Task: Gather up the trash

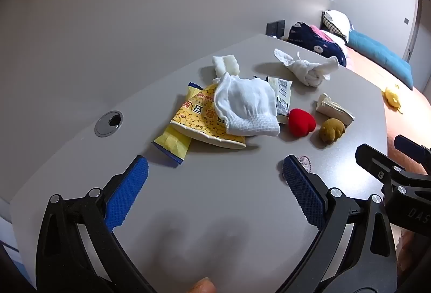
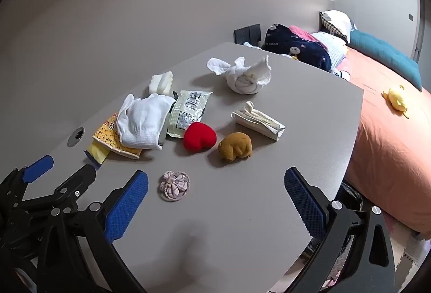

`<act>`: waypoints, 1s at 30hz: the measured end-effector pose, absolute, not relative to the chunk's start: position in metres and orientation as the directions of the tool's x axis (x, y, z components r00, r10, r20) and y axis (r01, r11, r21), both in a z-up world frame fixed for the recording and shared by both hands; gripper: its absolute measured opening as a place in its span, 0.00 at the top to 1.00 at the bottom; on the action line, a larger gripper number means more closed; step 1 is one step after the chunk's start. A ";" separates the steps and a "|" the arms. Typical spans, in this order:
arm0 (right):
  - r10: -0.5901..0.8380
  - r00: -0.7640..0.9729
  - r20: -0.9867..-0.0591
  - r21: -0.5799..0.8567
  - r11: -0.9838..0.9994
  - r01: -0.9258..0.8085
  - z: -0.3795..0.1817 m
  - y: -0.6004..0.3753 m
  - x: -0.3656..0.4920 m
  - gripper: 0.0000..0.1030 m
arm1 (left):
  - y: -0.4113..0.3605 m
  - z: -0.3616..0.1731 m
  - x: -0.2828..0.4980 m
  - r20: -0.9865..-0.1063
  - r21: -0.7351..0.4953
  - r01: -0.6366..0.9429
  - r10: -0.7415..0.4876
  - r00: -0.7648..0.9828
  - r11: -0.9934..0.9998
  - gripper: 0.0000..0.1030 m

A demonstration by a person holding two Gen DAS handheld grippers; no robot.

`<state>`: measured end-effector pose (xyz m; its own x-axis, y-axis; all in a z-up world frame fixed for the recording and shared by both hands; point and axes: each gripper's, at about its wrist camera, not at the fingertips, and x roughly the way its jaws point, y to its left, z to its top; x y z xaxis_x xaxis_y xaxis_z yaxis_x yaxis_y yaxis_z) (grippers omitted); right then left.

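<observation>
A: Both tools are hovering over the near edge of the grey table, angled down at the clutter. The left gripper is standing with its jaws wide apart, nothing between them, and the right gripper is the same — spread, empty.

B: And the trash is sitting mid-table. The yellow snack wrapper is lying half under the white glove, and the pale barcode packet is tucked against the glove's other side, touching the red plush heart.

A: That overlap is what is worrying me. Closing on the yellow wrapper could be dragging the glove along — it is not trash, I am guessing.

B: Likewise the folded white packet is lying just beside the brown plush animal; a wide approach may be nudging the toy towards the table's right edge.

A: And thin film lying flat could be slipping out of the pads. The small pink knotted ornament is sitting between the right gripper's fingers, so it may be getting swept up by mistake.
</observation>
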<state>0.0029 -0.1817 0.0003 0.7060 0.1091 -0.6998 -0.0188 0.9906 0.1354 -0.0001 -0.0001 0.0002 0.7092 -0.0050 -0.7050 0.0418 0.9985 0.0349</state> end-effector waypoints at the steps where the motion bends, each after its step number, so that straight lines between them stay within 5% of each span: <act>1: 0.109 0.706 -0.699 0.136 0.991 -0.019 0.001 -0.182 0.003 0.02 | 0.000 0.000 0.000 -0.706 0.034 0.043 -0.007 0.708 0.998 0.06; 30: 0.098 0.708 -0.700 0.123 0.992 -0.016 0.003 -0.183 0.000 0.02 | -0.001 0.001 -0.001 -0.704 0.035 0.043 -0.006 0.710 0.998 0.06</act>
<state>-0.0002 -0.1833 0.0026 0.7078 0.0983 -0.6995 -0.0164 0.9923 0.1228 -0.0007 -0.0011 0.0015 0.7104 -0.0061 -0.7038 0.0435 0.9984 0.0352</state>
